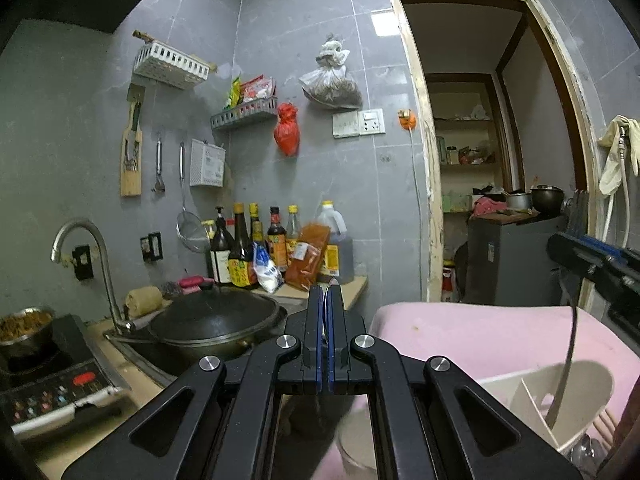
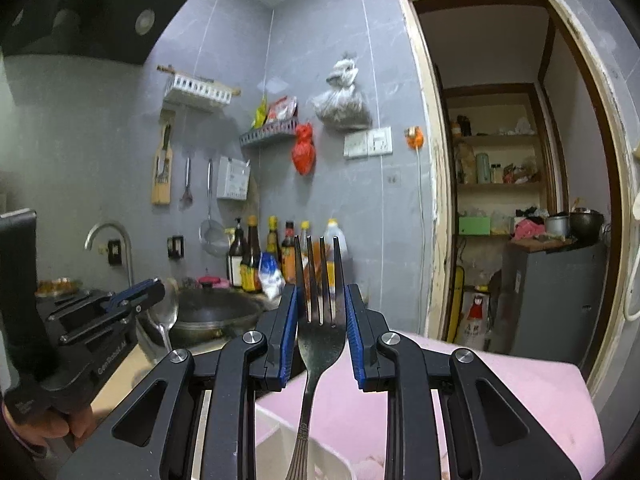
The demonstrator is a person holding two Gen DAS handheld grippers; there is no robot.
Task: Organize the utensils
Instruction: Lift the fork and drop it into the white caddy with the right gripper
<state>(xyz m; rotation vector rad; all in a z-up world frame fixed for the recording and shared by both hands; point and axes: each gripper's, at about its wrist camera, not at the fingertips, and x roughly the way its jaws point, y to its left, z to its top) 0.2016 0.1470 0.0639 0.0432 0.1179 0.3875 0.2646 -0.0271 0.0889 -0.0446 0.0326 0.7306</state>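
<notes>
My left gripper is shut on a metal spoon, seen edge-on between the blue pads; its bowl shows in the right wrist view beside the left gripper. My right gripper is shut on a metal fork, tines up, handle hanging down. In the left wrist view the right gripper holds the fork handle down into a white divided utensil holder on a pink cloth.
A black lidded wok sits in the sink by the tap. An induction cooker with a steel bowl is at left. Sauce bottles line the back counter. A doorway opens at right.
</notes>
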